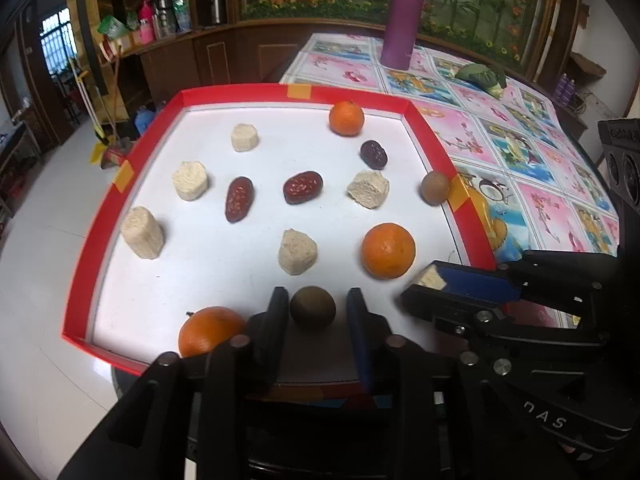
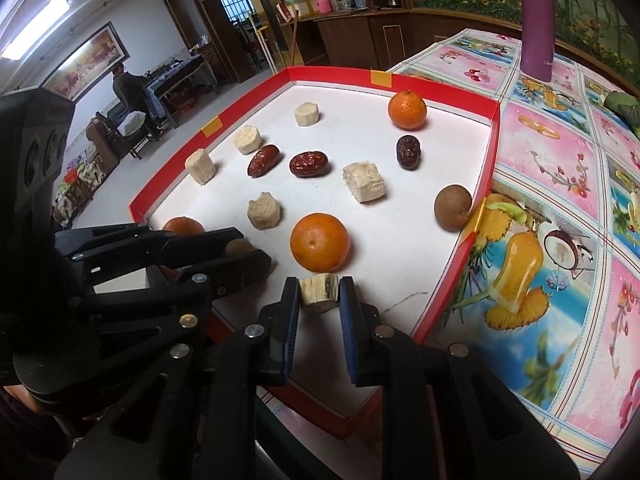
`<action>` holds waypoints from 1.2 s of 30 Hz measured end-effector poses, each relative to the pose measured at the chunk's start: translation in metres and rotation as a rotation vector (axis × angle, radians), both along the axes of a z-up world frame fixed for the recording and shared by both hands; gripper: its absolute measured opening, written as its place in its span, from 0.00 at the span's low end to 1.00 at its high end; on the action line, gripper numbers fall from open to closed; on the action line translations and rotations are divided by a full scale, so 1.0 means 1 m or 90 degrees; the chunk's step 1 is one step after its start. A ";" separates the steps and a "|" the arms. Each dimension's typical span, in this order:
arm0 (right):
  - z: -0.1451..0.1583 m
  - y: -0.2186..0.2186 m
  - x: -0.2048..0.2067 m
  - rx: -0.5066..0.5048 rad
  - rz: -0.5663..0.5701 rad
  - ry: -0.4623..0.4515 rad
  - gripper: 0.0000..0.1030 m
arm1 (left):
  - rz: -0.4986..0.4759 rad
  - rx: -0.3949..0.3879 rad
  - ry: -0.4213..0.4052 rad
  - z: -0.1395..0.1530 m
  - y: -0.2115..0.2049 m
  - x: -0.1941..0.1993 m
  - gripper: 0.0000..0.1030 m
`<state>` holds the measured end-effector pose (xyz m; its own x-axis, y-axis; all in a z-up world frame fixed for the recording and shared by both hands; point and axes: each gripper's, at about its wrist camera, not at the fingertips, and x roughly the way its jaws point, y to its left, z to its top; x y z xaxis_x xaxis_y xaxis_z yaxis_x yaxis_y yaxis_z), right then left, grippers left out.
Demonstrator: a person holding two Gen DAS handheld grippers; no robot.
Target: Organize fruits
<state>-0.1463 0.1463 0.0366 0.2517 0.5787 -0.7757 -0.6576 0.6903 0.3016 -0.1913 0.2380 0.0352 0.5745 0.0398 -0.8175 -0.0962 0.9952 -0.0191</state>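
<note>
A red-rimmed tray point(image 1: 430, 136) with a white floor holds scattered fruits. My left gripper point(image 1: 317, 310) is open, and a brown round fruit point(image 1: 312, 307) rests on the tray floor between its fingers with small gaps on both sides. In the right wrist view the left gripper point(image 2: 244, 252) reaches in from the left around that brown fruit point(image 2: 239, 247). My right gripper point(image 2: 319, 294) is shut on a beige chunk point(image 2: 319, 290) near the tray's front edge. A large orange point(image 2: 320, 242) lies just beyond it. The right gripper point(image 1: 430, 280) also shows in the left wrist view.
Also in the tray are two more oranges point(image 1: 346, 118) point(image 1: 210, 330), three dates point(image 1: 303, 187), several beige chunks point(image 1: 190, 180) and a second brown fruit point(image 1: 435, 187). A purple flask point(image 1: 404, 20) and a green vegetable point(image 1: 480, 74) stand on the patterned tablecloth point(image 2: 560, 160).
</note>
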 end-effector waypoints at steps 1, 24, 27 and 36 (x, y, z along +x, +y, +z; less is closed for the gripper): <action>0.001 -0.001 -0.001 -0.003 -0.001 -0.004 0.22 | 0.007 0.010 -0.007 0.002 -0.001 -0.002 0.40; 0.071 -0.048 -0.039 0.104 -0.054 -0.095 0.24 | 0.228 0.205 -0.099 0.075 -0.021 -0.064 0.78; 0.079 -0.054 -0.046 0.114 -0.059 -0.107 0.26 | 0.221 0.202 -0.113 0.083 -0.028 -0.074 0.78; 0.106 -0.072 -0.078 0.142 -0.093 -0.178 0.56 | 0.250 0.174 -0.169 0.110 -0.027 -0.109 0.80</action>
<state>-0.2240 0.0738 0.1428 0.5275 0.6685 -0.5242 -0.6356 0.7200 0.2785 -0.3003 0.2105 0.1457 0.6589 0.4838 -0.5759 -0.4889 0.8574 0.1609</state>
